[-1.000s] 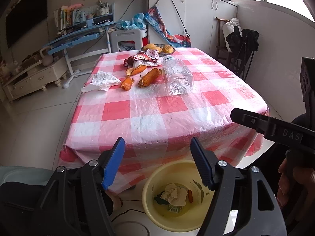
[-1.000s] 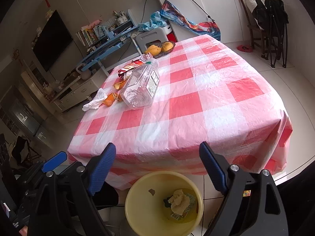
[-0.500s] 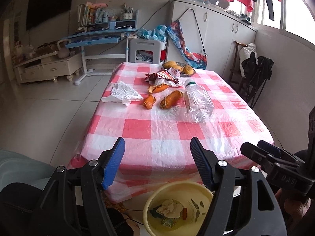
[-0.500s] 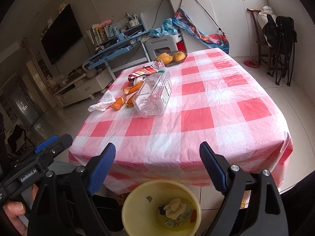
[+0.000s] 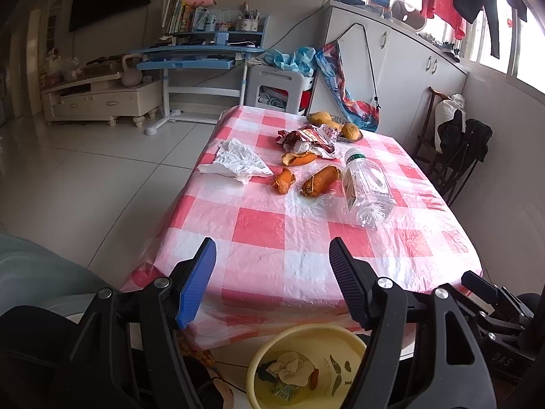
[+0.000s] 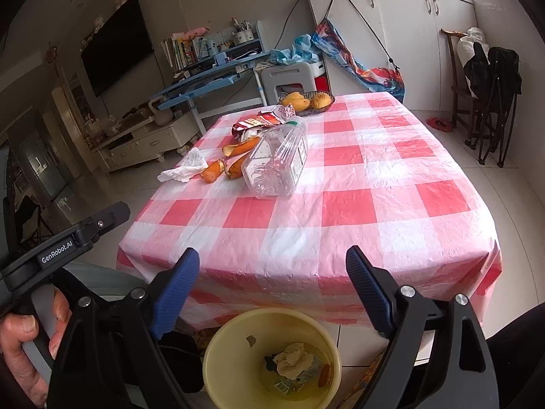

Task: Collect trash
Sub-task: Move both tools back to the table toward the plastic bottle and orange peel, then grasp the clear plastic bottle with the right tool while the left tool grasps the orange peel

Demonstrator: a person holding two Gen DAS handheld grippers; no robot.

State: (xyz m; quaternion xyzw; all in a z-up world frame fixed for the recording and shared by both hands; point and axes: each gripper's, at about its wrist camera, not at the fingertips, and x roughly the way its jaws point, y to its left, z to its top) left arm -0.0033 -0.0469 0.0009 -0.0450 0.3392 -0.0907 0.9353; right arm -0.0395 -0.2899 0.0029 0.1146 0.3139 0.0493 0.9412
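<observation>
On the red-and-white checked table [image 5: 259, 225] lie a crumpled white tissue [image 5: 238, 162], orange peels [image 5: 306, 179], a red snack wrapper [image 5: 308, 138] and an empty clear plastic bottle [image 5: 366, 191] on its side. The same bottle [image 6: 277, 162], orange peels [image 6: 221, 167] and tissue [image 6: 185, 170] show in the right wrist view. A yellow bin [image 5: 303, 368] [image 6: 272, 358] on the floor below the table's near edge holds crumpled trash. My left gripper [image 5: 272, 266] and right gripper [image 6: 272, 272] hover open over the near edge, both empty.
A dark dish of mangoes [image 6: 308, 100] sits at the table's far end. Beyond stand a blue desk [image 5: 201, 58], a grey stool [image 5: 277, 85] and white cabinets [image 6: 408, 34]. Folded chairs [image 6: 494, 92] stand to the right. A hand [image 6: 24, 344] grips the left tool.
Both grippers tilted up and rolled level, so more of the table and room shows; the bin slid lower in view. Jaws stayed open.
</observation>
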